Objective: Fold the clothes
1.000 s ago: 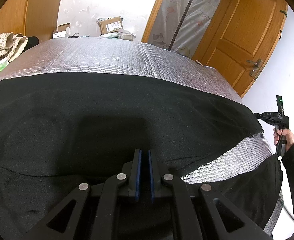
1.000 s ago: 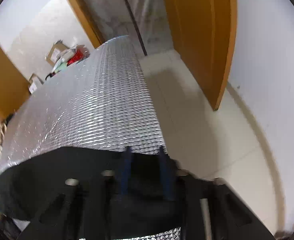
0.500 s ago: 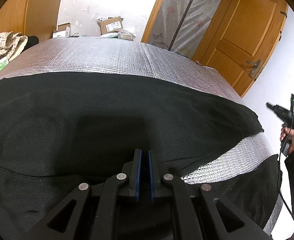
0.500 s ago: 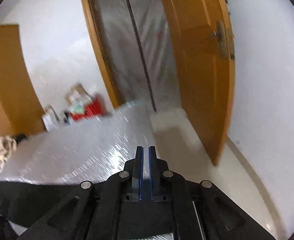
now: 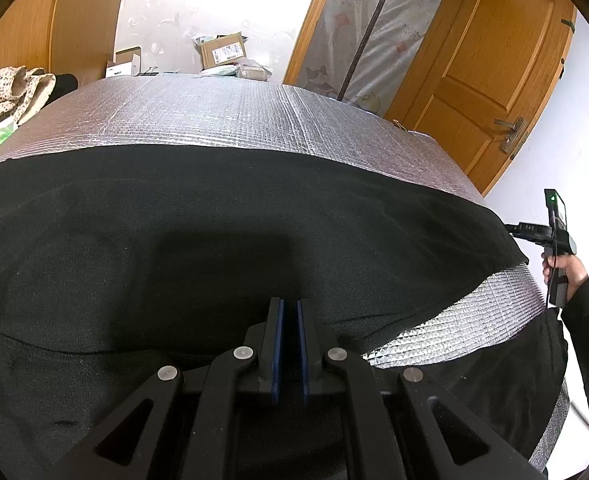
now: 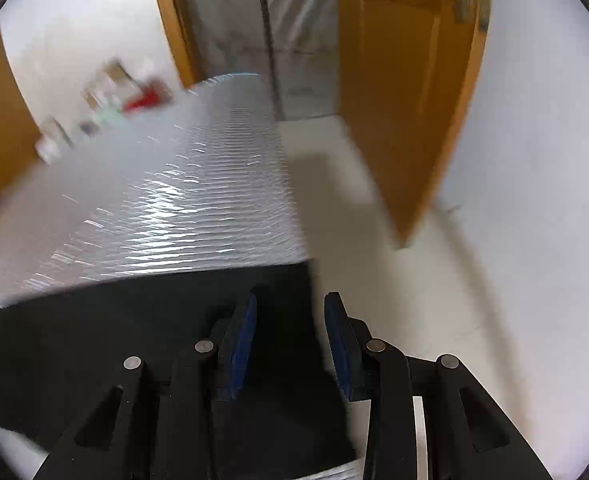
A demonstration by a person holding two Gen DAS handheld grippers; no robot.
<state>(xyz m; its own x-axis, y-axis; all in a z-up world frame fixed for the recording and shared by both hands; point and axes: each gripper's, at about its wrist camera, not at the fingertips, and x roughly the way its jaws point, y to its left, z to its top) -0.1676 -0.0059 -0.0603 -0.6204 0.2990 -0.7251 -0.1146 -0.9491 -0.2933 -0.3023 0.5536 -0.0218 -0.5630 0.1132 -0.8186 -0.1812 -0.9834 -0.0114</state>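
Observation:
A black garment (image 5: 214, 240) lies spread across a table covered in silver foil (image 5: 254, 116). My left gripper (image 5: 288, 308) is shut with its blue pads together, low over the garment's near part; whether cloth is pinched between them does not show. My right gripper (image 6: 290, 304) is open, with its jaws apart over the garment's right corner (image 6: 286, 280) at the table's right end. In the left wrist view the right gripper (image 5: 550, 236) is held in a hand beside the garment's right edge.
A patterned cloth pile (image 5: 6, 92) sits at the table's far left. Cardboard boxes (image 5: 222, 50) stand behind the table. A wooden door (image 5: 494, 68) stands to the right. Pale floor (image 6: 394, 260) lies beside the table's right end.
The right gripper swung up and shut half a second ago, then came back down to the garment's right corner and opened. The left gripper has not moved.

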